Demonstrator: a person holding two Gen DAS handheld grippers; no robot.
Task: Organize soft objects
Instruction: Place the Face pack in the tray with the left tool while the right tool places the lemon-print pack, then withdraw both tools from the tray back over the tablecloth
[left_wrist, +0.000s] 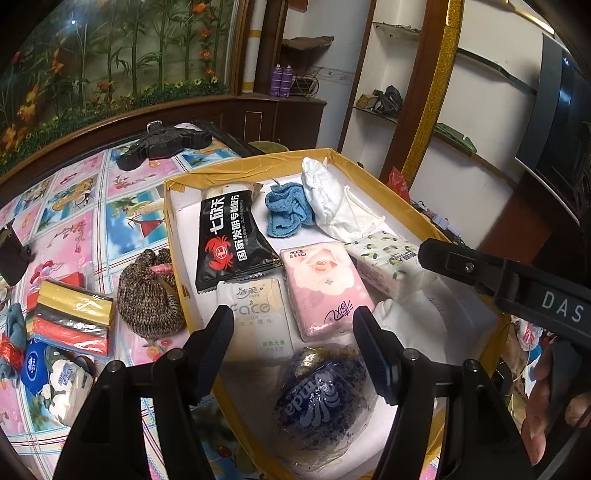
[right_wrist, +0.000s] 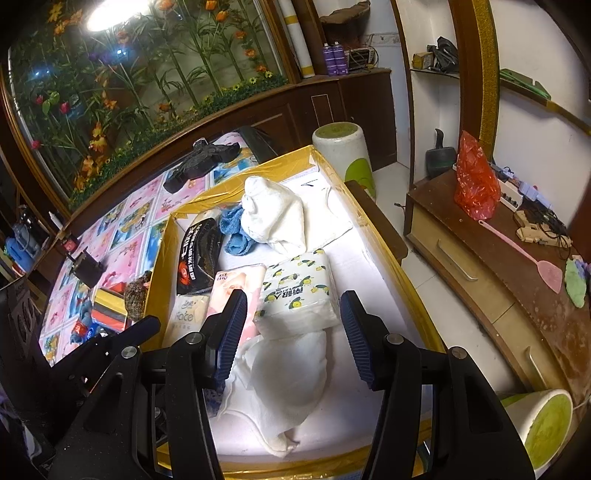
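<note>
A yellow-rimmed box (left_wrist: 173, 229) holds a black crab-print packet (left_wrist: 227, 240), a blue cloth (left_wrist: 288, 208), white cloths (left_wrist: 325, 192), a pink tissue pack (left_wrist: 325, 291), a lemon-print tissue pack (left_wrist: 388, 258), a Face tissue pack (left_wrist: 255, 317) and a blue Vinda pack (left_wrist: 321, 398). My left gripper (left_wrist: 293, 328) is open and empty above the Vinda and Face packs. My right gripper (right_wrist: 293, 328) is open and empty above a white cloth (right_wrist: 288, 373), just below the lemon-print pack (right_wrist: 299, 295). The right gripper's body shows in the left wrist view (left_wrist: 517, 288).
On the patterned tablecloth (left_wrist: 74, 206) left of the box lie a knitted brown pouch (left_wrist: 147, 295), a stack of coloured cloths (left_wrist: 74, 317), small tissue packs (left_wrist: 55, 380) and a black gadget (left_wrist: 166, 142). A wooden cabinet (right_wrist: 498, 280) and green-topped stools (right_wrist: 343, 155) stand to the right.
</note>
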